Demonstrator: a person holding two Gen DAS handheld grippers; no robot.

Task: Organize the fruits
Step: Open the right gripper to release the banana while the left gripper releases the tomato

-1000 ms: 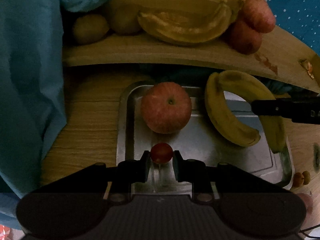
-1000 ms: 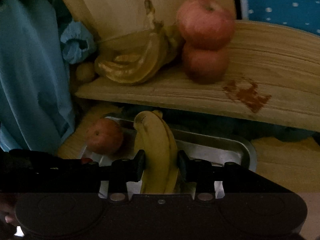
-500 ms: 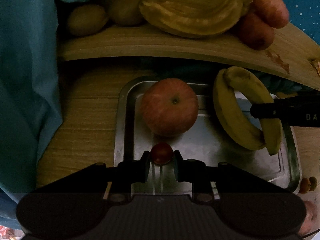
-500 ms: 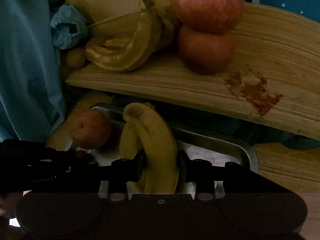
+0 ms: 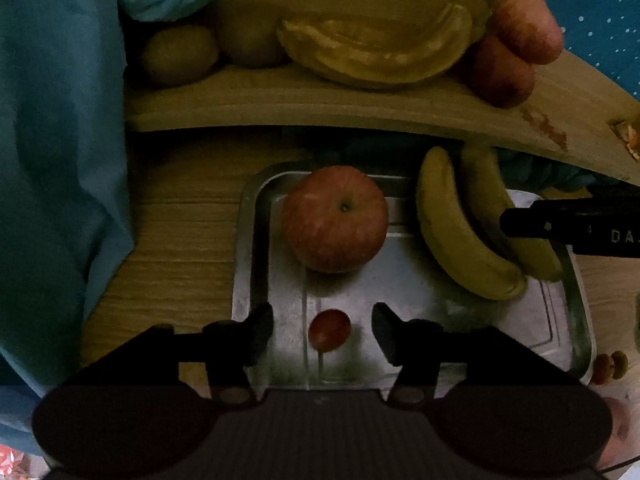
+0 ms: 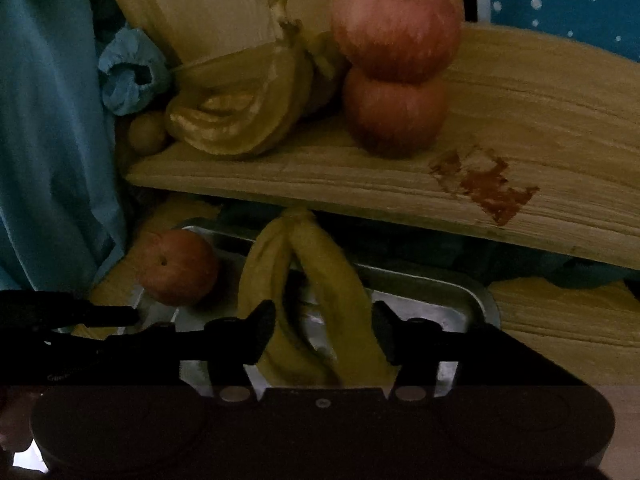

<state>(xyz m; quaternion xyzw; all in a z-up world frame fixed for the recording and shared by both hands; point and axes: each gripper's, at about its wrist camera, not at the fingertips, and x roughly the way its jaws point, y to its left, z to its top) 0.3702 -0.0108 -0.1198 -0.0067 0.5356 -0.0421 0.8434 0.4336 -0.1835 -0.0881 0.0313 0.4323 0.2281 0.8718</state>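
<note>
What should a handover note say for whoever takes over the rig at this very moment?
Left gripper: open, the small red fruit lying free between its fingers on the metal tray.
Right gripper: open around the pair of bananas, which rest at the tray's right end.
Also in the tray: one apple.
Done: apple, small fruit and bananas are in the tray.
Left: on the wooden board sit two stacked apples, a banana bunch and brownish round fruits. Withdraw both grippers first.
</note>
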